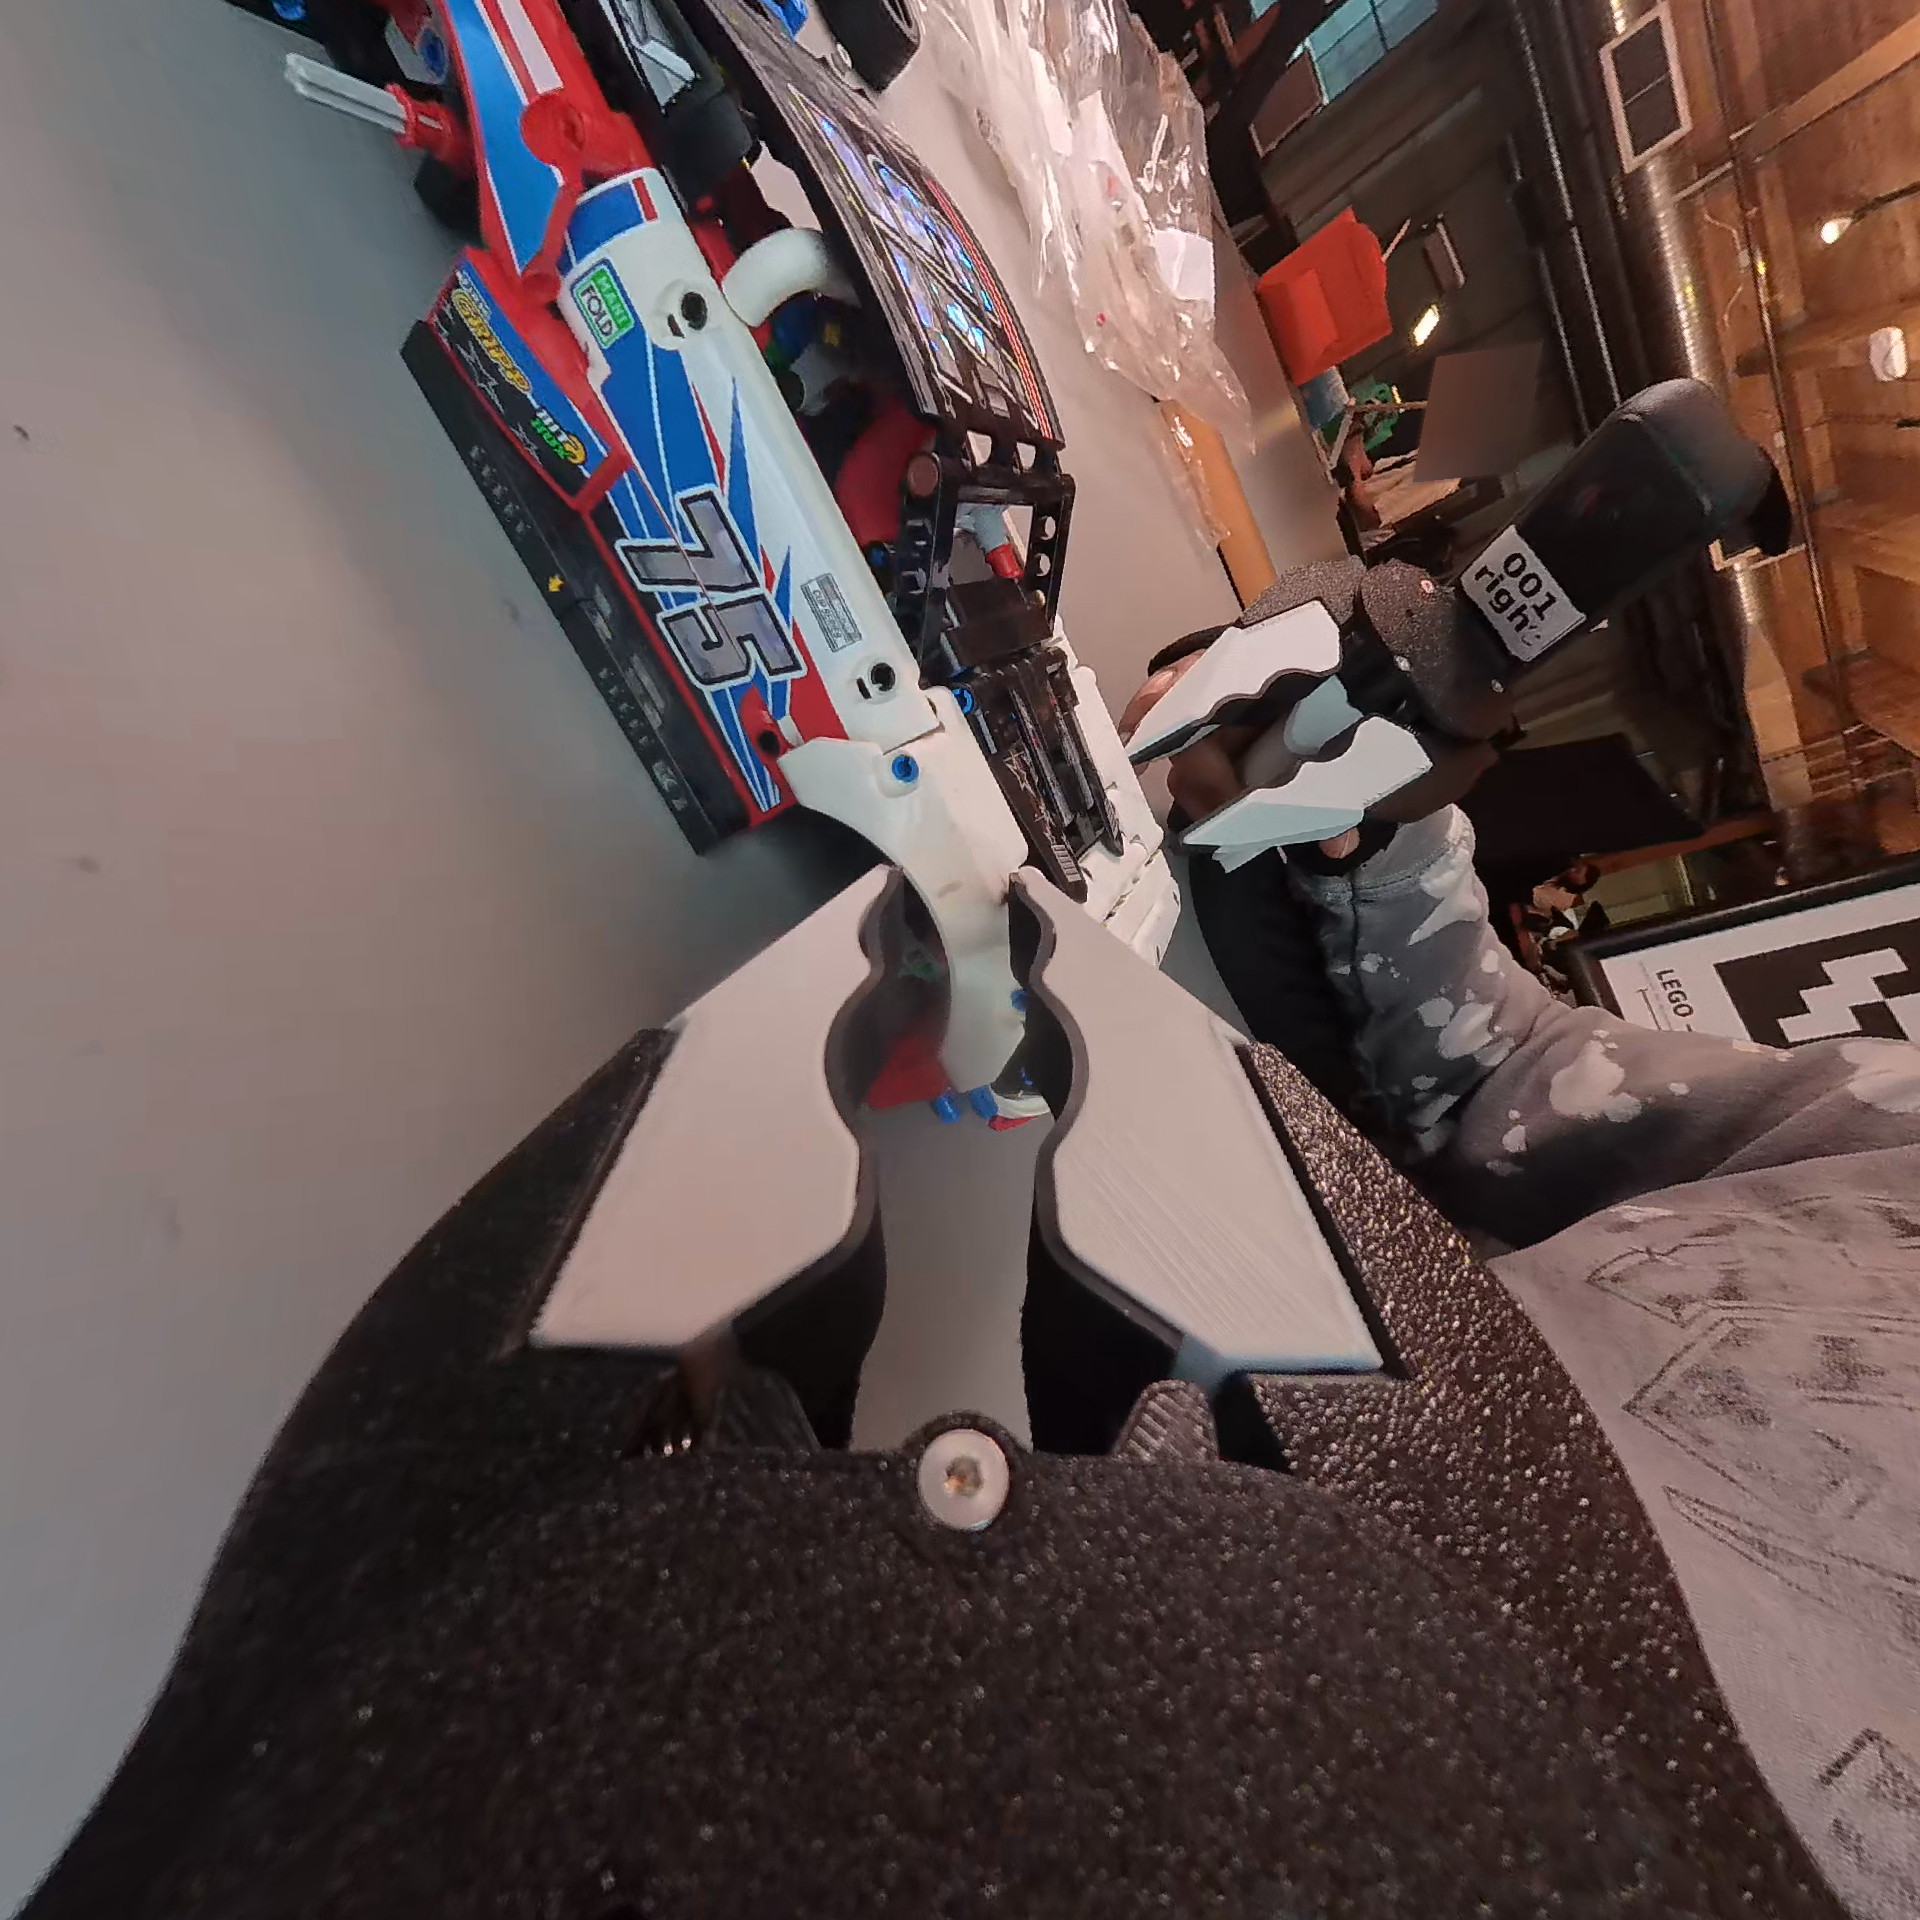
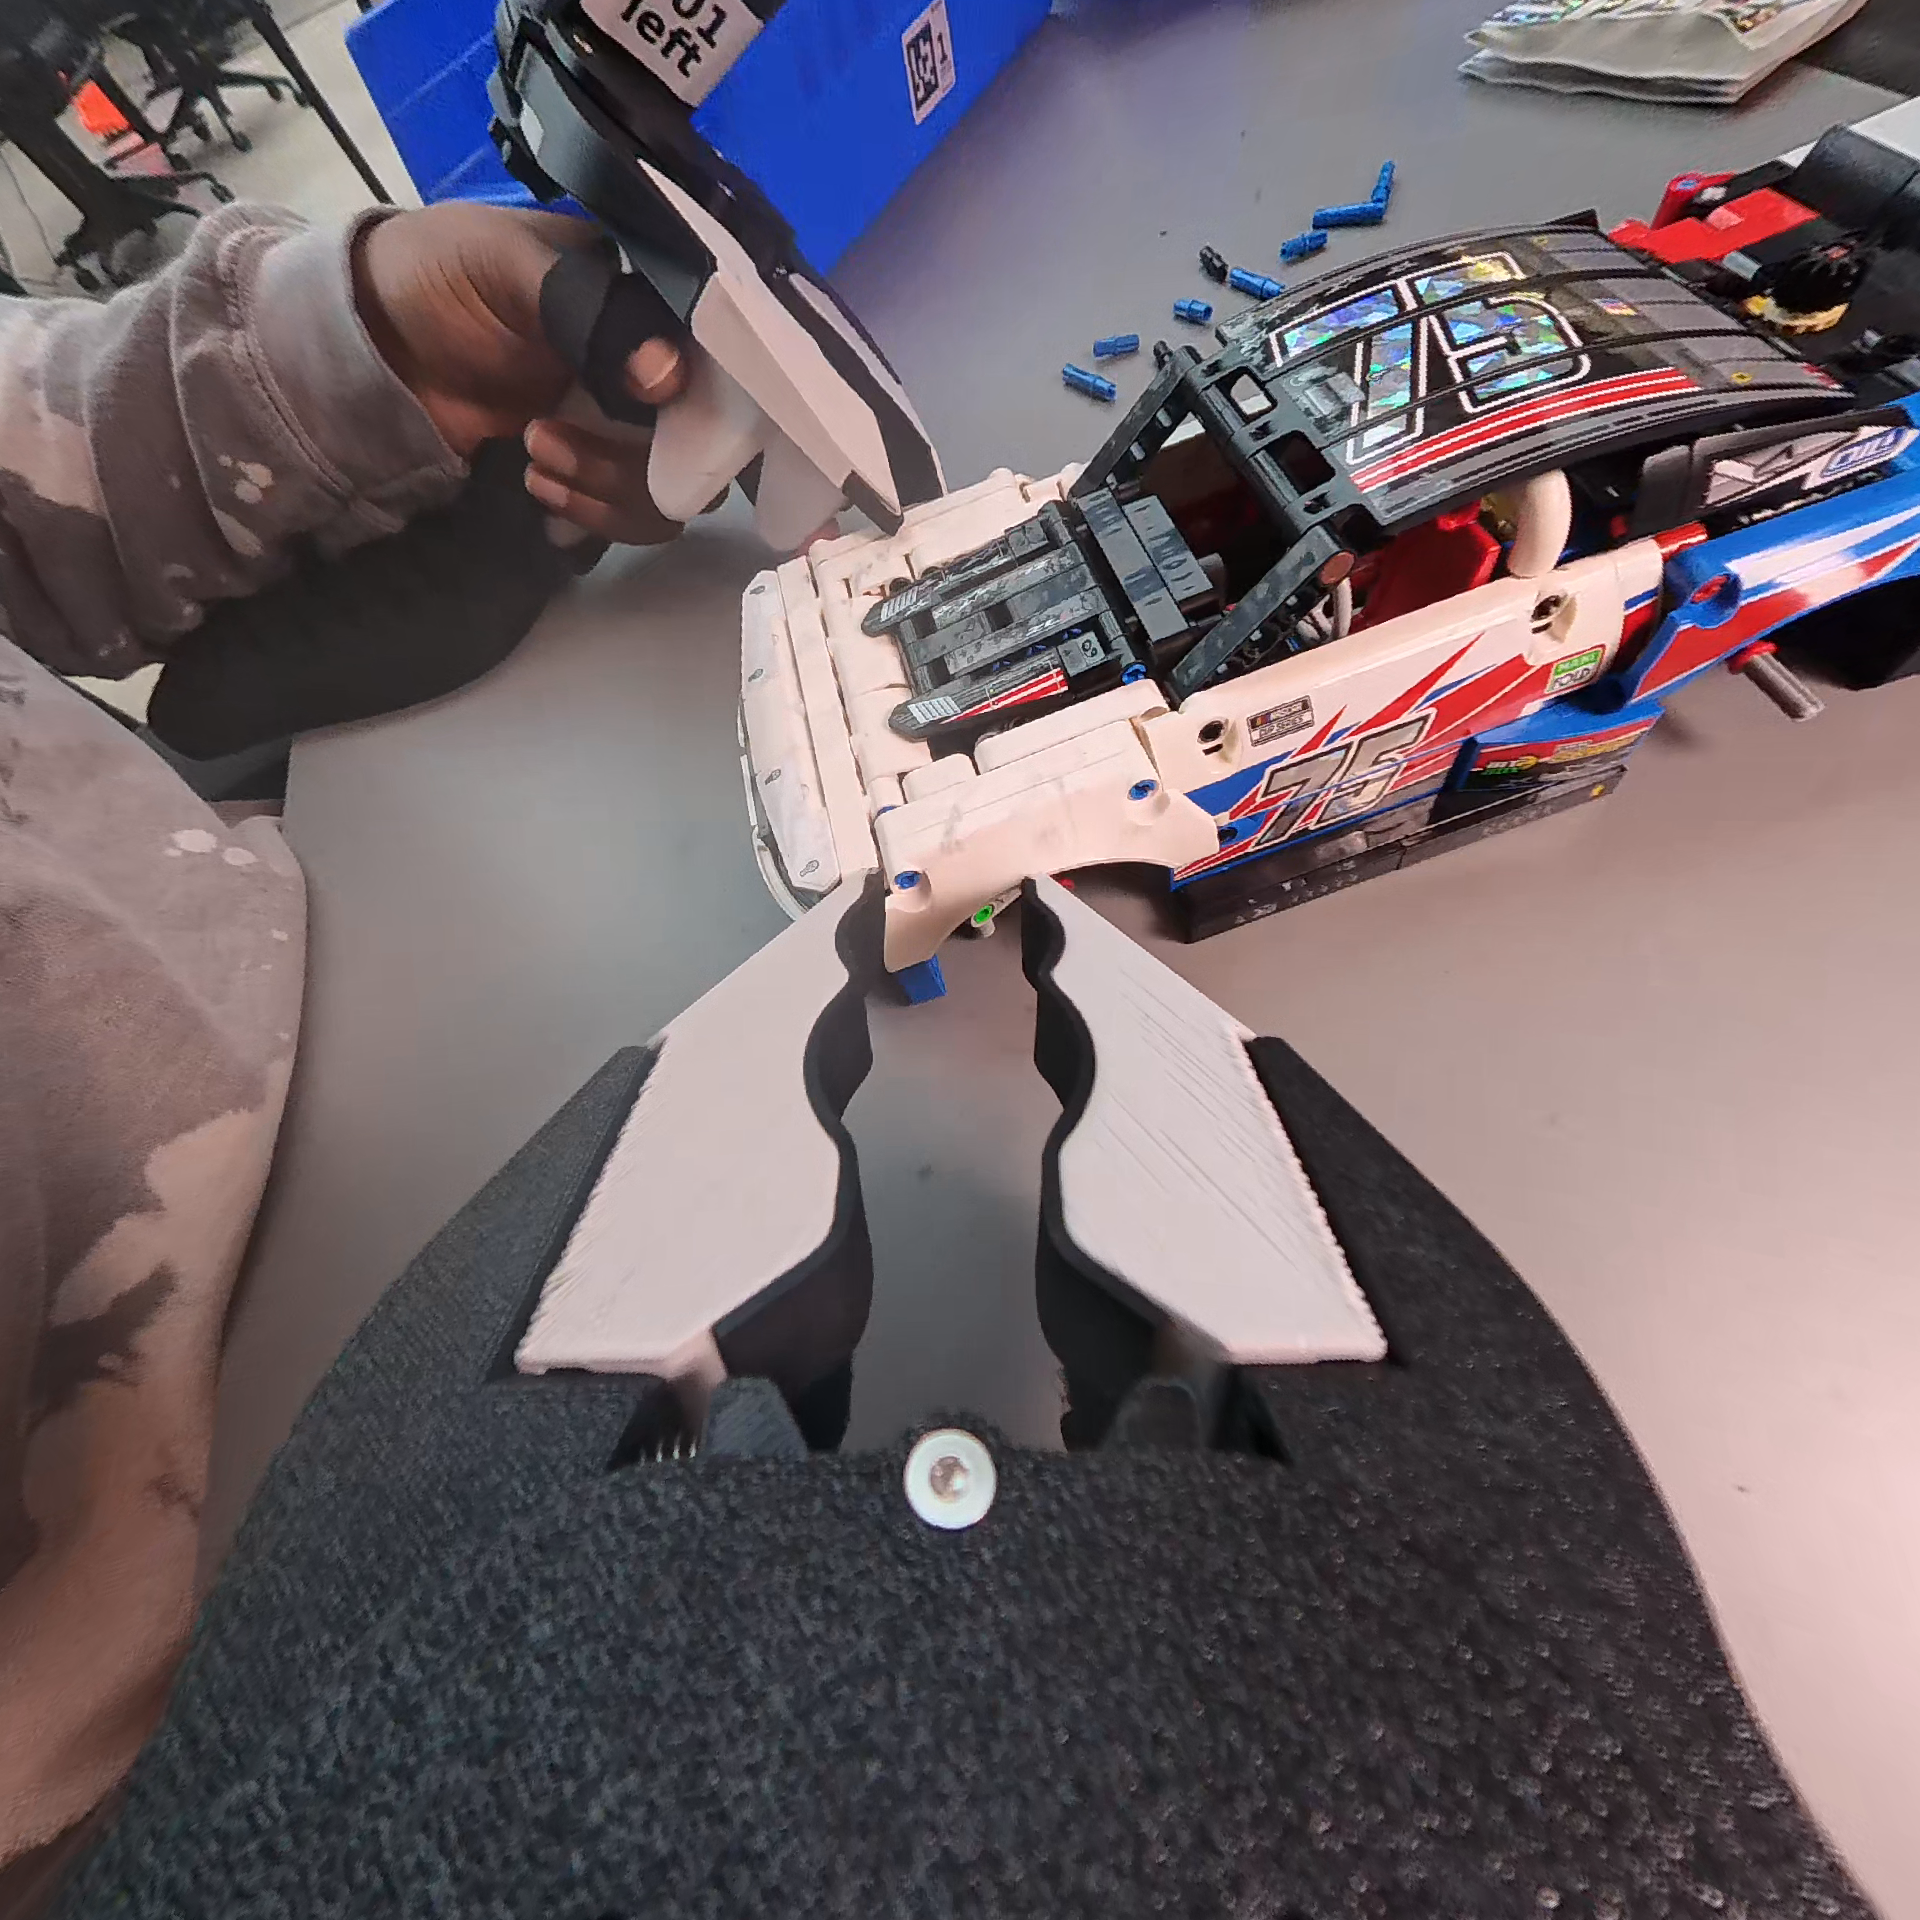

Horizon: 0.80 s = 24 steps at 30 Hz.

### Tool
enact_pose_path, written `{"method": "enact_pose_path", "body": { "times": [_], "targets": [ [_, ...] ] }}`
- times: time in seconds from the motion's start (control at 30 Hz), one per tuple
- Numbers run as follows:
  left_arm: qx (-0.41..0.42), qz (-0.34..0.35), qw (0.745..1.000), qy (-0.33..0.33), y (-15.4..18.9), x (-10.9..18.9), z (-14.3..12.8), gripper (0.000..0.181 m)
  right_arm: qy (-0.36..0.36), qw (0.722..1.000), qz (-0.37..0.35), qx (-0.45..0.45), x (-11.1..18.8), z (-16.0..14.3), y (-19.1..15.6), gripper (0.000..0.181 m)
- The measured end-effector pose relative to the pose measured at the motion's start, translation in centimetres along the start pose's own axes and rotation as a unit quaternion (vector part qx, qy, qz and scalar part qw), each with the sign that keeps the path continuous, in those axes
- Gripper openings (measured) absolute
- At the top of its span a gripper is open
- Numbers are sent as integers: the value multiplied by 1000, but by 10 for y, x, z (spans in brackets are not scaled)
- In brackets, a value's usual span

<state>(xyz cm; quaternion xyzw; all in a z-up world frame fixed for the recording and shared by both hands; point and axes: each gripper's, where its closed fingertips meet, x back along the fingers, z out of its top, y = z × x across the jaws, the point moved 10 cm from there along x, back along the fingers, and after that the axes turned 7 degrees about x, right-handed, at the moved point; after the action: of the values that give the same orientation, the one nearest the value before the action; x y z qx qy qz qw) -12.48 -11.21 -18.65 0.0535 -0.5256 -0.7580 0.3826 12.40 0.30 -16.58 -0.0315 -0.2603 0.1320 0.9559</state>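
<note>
A brick-built race car [image 1: 727,582] in white, blue and red with a black roof lies on the grey table [image 1: 208,727]. My left gripper [image 1: 958,899] is shut on the white front fender arch [image 1: 971,935] of the car. In the right wrist view it [image 2: 831,509] pinches the far front corner of the car [image 2: 1351,748]. My right gripper [image 2: 945,899] is open. Its jaws straddle the near white front fender corner [image 2: 935,894], just above a blue brick [image 2: 920,977]. In the left wrist view it [image 1: 1164,790] sits by the car's nose.
Several loose blue pins [image 2: 1101,379] lie behind the car. A blue bin [image 2: 831,104] stands at the back, with sticker sheets [image 2: 1642,52] at the far right. Clear plastic bags [image 1: 1122,208] lie past the car. A person's grey sleeve [image 2: 156,468] rests at the left. There is about 11 cm between the tips of the two grippers.
</note>
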Motion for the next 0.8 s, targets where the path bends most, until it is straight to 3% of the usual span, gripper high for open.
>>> {"method": "enact_pose_path", "body": {
  "times": [0.5, 0.8],
  "targets": [
    [-20, -8, 1000, 14, 2, 3, -4, 28, 15, 999, -17, -44, 2, 0, 11, 39],
    [-36, 13, 999, 18, 1, 1, -3, 22, 17, 998, -10, -52, -6, 4, 12, 35]
  ]
}}
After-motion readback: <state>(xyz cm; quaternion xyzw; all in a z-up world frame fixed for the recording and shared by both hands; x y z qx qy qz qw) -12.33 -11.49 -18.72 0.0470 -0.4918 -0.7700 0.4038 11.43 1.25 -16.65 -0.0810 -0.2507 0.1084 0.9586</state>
